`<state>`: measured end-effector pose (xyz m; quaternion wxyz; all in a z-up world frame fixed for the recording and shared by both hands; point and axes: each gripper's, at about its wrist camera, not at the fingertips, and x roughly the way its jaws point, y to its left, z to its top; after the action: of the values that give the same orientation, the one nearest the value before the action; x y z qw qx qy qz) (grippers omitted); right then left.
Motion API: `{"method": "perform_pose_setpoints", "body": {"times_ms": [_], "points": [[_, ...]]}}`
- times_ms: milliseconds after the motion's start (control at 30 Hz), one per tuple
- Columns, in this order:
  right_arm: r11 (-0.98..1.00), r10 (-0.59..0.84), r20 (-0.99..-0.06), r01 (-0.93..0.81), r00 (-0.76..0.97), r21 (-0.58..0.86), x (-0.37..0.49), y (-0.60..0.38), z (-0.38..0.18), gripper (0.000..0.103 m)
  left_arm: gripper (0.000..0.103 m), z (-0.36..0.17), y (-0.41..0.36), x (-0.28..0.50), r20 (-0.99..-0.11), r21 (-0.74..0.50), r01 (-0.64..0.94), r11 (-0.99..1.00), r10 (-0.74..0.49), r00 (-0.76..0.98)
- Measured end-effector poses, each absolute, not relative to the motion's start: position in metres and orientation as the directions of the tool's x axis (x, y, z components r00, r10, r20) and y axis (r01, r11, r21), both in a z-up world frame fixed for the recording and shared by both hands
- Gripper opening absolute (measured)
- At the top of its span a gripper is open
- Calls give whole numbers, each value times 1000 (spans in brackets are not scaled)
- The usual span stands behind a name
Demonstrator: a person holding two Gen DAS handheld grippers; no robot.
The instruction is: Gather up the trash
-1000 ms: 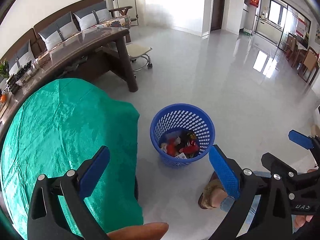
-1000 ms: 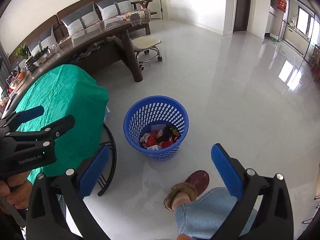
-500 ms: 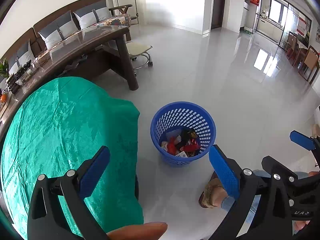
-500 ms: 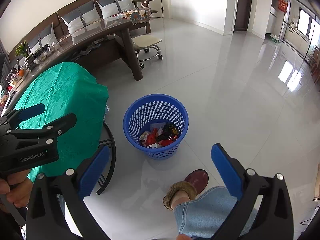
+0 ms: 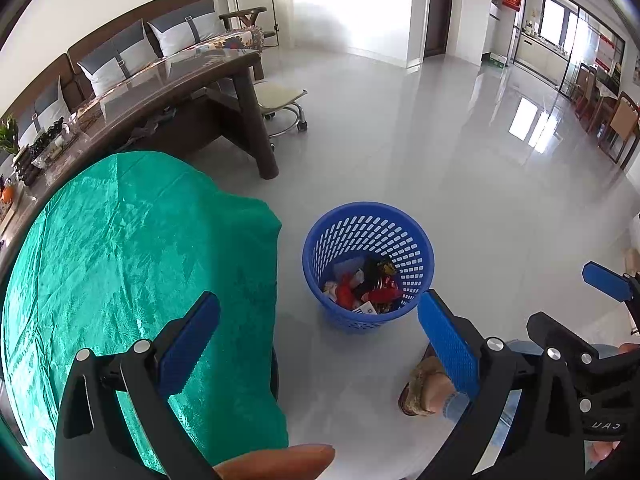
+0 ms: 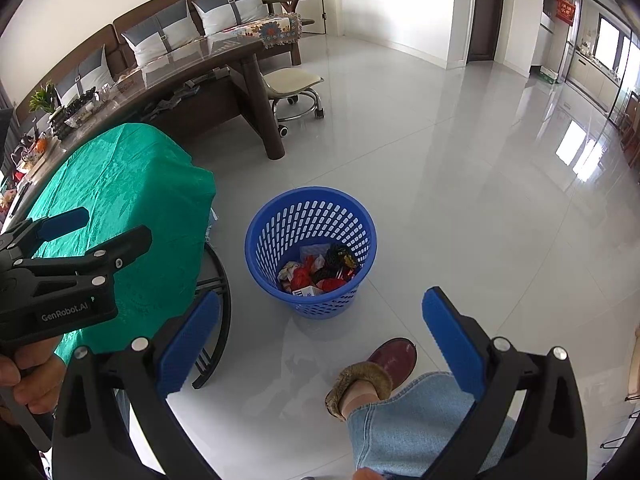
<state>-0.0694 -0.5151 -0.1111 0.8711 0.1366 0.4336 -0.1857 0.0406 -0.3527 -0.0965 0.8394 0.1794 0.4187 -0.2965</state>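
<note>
Ahead of both grippers: a round blue perforated plastic wastebasket point(image 5: 368, 264) is standing on the glossy grey tiled floor point(image 6: 460, 200), holding crumpled red, white and black wrappers point(image 6: 316, 270).
Progress: collecting is looking finished; the round green-clothed table point(image 5: 120, 248) and floor are showing no loose litter.
Left gripper point(image 5: 316, 344): pads spread wide, gripping nothing.
Right gripper point(image 6: 318, 340): likewise gaping, carrying nothing, basket lying just beyond its tips.

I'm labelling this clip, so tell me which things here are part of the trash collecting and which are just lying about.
Part of the job:
- blue basket
- wrappers inside it
- left claw, open, empty
- right claw, open, empty

Just around:
- green cloth on the table
- wheeled stool
- long wooden table
- sofa
</note>
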Motion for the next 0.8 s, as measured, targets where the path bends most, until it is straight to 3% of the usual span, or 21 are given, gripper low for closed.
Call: {"method": "perform_pose_setpoints", "body": {"times_ms": [800], "points": [[886, -202, -814, 456, 545, 85, -73, -513, -116, 98, 98, -97, -353, 40, -812, 54, 650, 758, -346, 471]]}}
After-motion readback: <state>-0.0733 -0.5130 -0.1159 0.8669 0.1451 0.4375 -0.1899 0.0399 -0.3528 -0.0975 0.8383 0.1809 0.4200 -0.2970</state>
